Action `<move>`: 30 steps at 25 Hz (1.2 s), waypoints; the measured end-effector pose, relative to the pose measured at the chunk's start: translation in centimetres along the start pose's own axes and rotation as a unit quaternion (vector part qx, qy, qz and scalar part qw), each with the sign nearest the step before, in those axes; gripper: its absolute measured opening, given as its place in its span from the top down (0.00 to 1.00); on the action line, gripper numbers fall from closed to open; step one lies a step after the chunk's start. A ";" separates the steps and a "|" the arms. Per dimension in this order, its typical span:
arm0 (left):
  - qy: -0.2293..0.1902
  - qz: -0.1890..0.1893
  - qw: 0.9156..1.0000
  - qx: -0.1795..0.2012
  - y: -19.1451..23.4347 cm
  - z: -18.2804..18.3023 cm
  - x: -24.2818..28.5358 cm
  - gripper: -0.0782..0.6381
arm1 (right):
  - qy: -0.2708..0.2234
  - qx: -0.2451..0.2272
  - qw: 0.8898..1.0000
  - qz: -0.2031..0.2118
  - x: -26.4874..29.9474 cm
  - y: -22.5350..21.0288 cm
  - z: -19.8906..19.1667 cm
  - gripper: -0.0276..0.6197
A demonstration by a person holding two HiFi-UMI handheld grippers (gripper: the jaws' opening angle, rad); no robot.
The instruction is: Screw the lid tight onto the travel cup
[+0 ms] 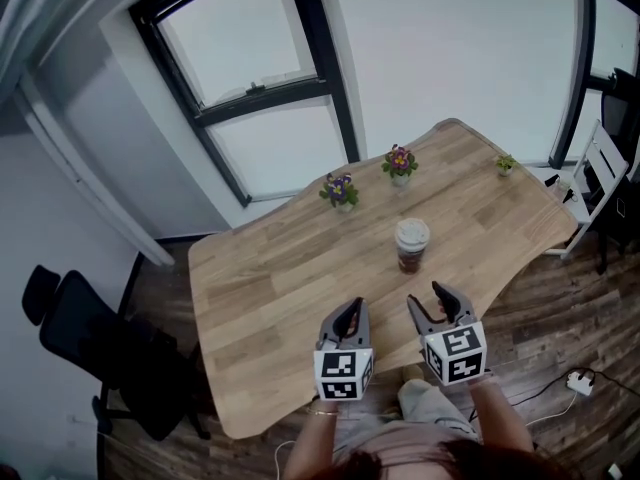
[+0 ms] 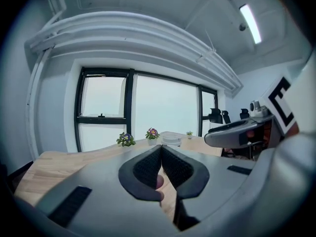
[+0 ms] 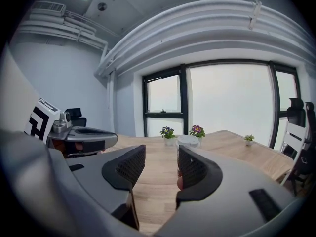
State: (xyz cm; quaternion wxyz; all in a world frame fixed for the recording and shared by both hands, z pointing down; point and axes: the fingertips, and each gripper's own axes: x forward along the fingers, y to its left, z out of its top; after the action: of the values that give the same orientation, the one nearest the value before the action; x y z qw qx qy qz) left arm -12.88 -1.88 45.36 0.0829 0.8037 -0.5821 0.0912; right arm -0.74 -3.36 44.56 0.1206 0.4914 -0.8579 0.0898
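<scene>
The travel cup (image 1: pixel 411 245), brownish with a white lid on top, stands upright on the wooden table (image 1: pixel 270 288). Both grippers hover over the near table edge, short of the cup and apart from it. My left gripper (image 1: pixel 352 311) is shut, its pads meeting with nothing between them (image 2: pixel 161 151). My right gripper (image 1: pixel 432 303) stands open with an empty gap between its jaws (image 3: pixel 161 163). The cup's white lid (image 2: pixel 171 138) shows beyond the left jaws. In the right gripper view the cup (image 3: pixel 187 141) is partly hidden behind the right-hand pad.
Three small flower pots (image 1: pixel 339 191) (image 1: pixel 400 164) (image 1: pixel 506 165) line the table's far edge below the windows. A black office chair (image 1: pixel 90 343) stands at the left, a white chair (image 1: pixel 598 173) at the right. A cable with a plug (image 1: pixel 578 382) lies on the floor.
</scene>
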 end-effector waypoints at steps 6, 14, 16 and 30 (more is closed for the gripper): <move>-0.008 -0.030 0.999 -0.010 -0.7 1.3 -2.5 0.89 | -0.020 -0.002 0.999 -0.027 -2.4 1.0 1.4 0.82; -0.034 -0.027 0.999 -0.007 -2.1 3.9 -4.7 0.89 | -0.051 0.004 0.998 -0.038 -5.2 1.0 3.3 0.96; -0.039 -0.027 0.999 0.001 -2.9 4.5 -4.8 0.89 | -0.059 -0.002 0.998 -0.035 -5.7 0.7 3.7 0.96; -0.057 -0.018 0.998 0.015 -9.1 8.0 -3.8 0.89 | -0.064 0.019 0.998 0.011 -9.8 -2.8 4.7 0.96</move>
State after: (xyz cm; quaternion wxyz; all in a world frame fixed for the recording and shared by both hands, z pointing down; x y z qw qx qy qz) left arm -4.96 2.52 36.41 0.0392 0.8190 -0.5700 0.0530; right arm 5.93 1.97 37.30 0.0546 0.4887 -0.8674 0.0761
